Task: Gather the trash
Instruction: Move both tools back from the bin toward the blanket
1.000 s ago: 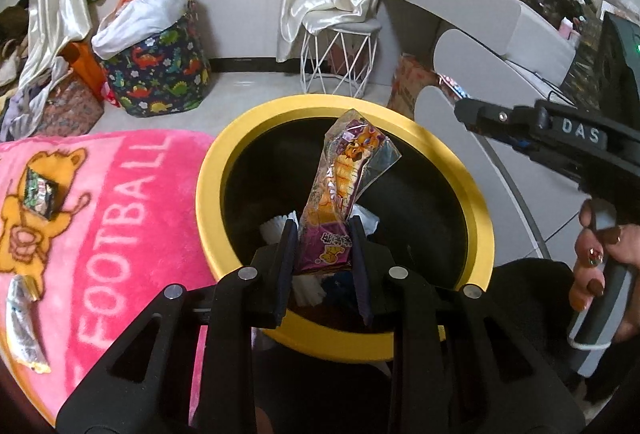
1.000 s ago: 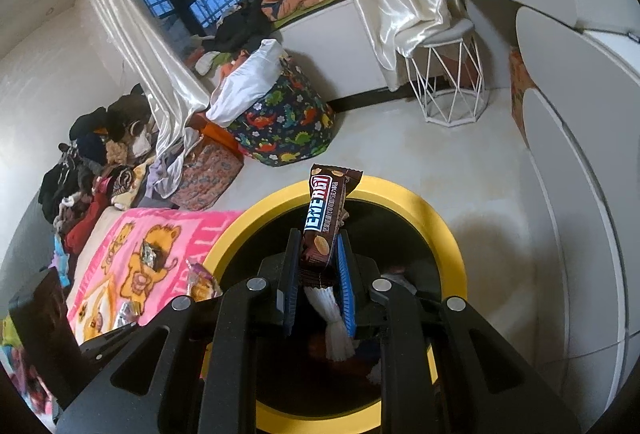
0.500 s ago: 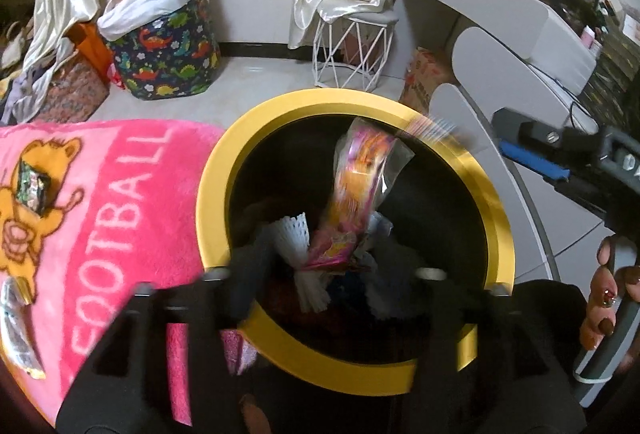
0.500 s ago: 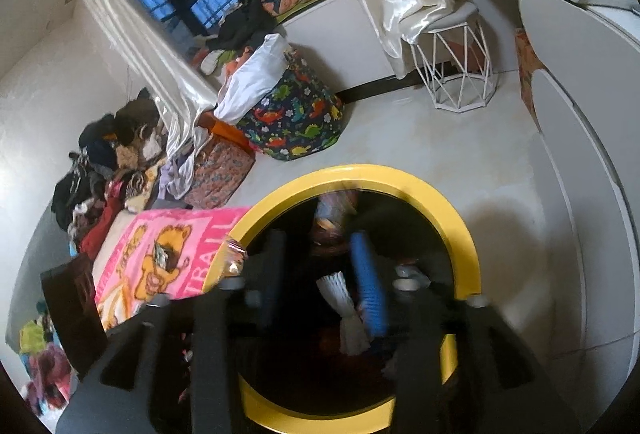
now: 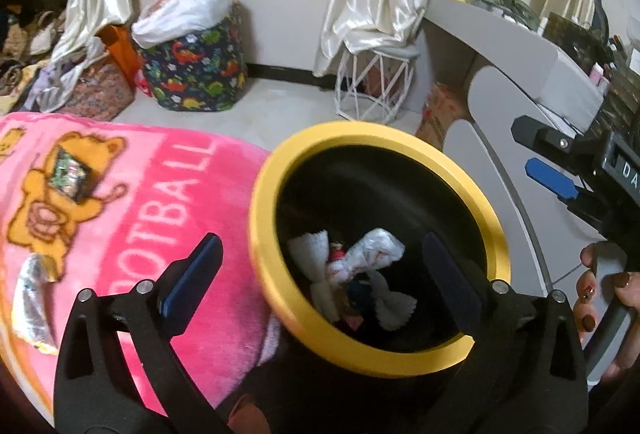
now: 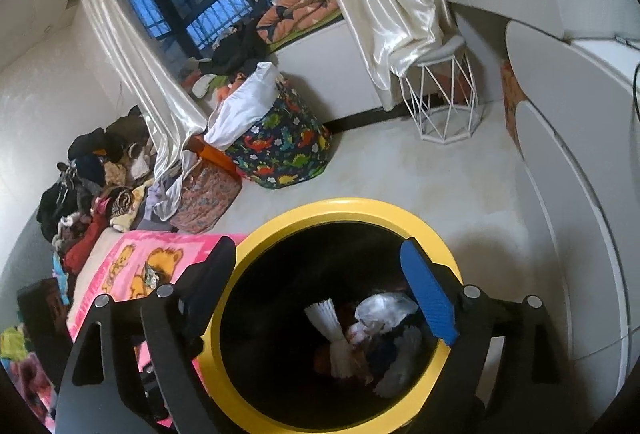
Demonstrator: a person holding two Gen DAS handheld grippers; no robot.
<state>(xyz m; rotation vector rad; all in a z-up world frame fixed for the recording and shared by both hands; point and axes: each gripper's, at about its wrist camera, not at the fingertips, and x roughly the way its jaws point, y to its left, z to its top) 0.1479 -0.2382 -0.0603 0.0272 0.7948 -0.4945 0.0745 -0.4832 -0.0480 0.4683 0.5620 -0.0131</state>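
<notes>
Left claw [image 5: 320, 274]: held wide open, empty, above the bin's near rim.
Right claw [image 6: 320, 286]: spread open, empty, over the bin mouth.
Bin [image 5: 264, 194]: yellow-rimmed, black inside, set beside the pink blanket [image 5: 132, 202].
Trash [image 5: 372, 254]: white wrappers seen heaped at the bin bottom.
Blanket: a dark wrapper [image 5: 69, 174] and a silver wrapper [image 5: 32, 298] are left lying on it.
</notes>
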